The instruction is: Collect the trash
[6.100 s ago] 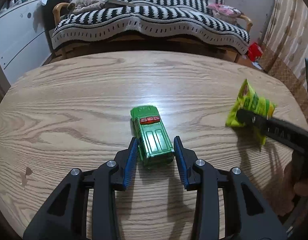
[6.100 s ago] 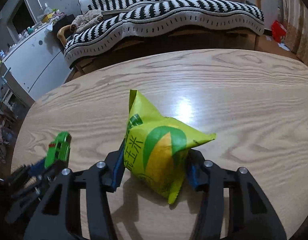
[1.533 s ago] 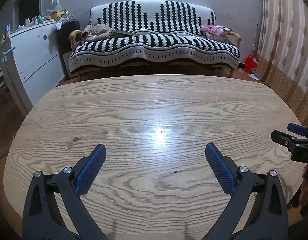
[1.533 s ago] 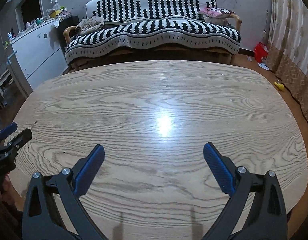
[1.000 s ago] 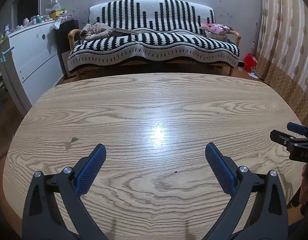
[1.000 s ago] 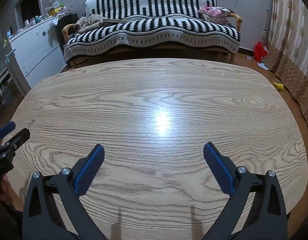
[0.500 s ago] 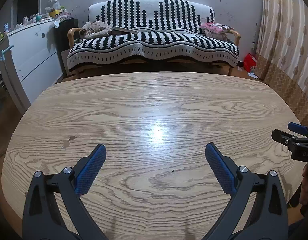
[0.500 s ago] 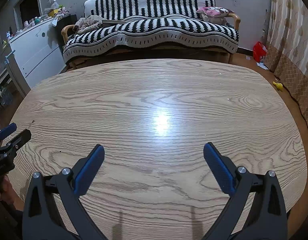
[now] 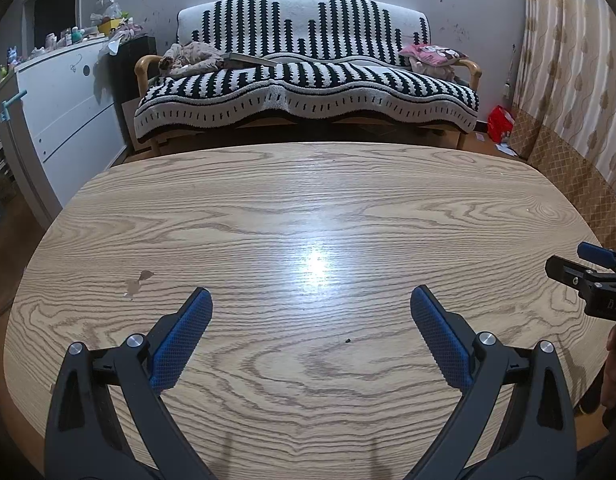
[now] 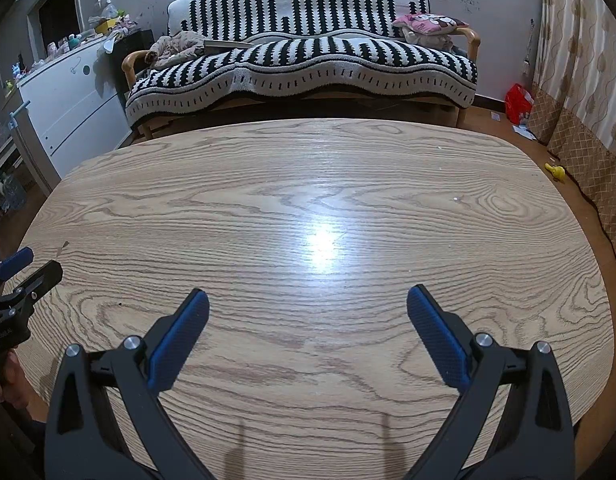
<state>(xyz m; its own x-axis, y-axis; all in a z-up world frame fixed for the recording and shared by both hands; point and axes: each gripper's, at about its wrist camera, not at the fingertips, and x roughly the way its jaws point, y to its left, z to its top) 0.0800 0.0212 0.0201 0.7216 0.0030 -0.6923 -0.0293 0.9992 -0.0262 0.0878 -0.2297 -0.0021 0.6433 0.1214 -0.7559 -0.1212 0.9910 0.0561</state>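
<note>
Trash is nowhere on the wooden surface [image 9: 308, 208] in either view. All that shows on the wood is a small pale chip mark [image 9: 138, 282] near the left side, a tiny dark speck [image 9: 347, 341] nearer the middle, and a bright spot of light. So no trash lies in front of either pair of tongs, and I cannot say which way it lies, how its long side runs, or which hand is closer to it.

Left tongs [image 9: 311, 312] hang over the near edge of the surface and point across it toward the striped sofa [image 9: 308, 76]. Their blue pads [image 9: 180, 340] are spread very wide apart. Nothing is between them and they touch nothing.

Right tongs [image 10: 308, 312] are just the same: over the near edge, pointing at the sofa, spread very wide, holding nothing. Each pair shows at the side of the other's view, so the two sit side by side but well apart.

Off the surface, on the floor to the right by the curtain [image 10: 579, 60], there is a red bag [image 10: 517, 104], some small white scraps [image 10: 523, 130] and a little yellow thing [image 10: 555, 170]. I think the surface is done. If more trash is to be picked up, those floor bits are my guess, and the right tongs are closer to that side.
</note>
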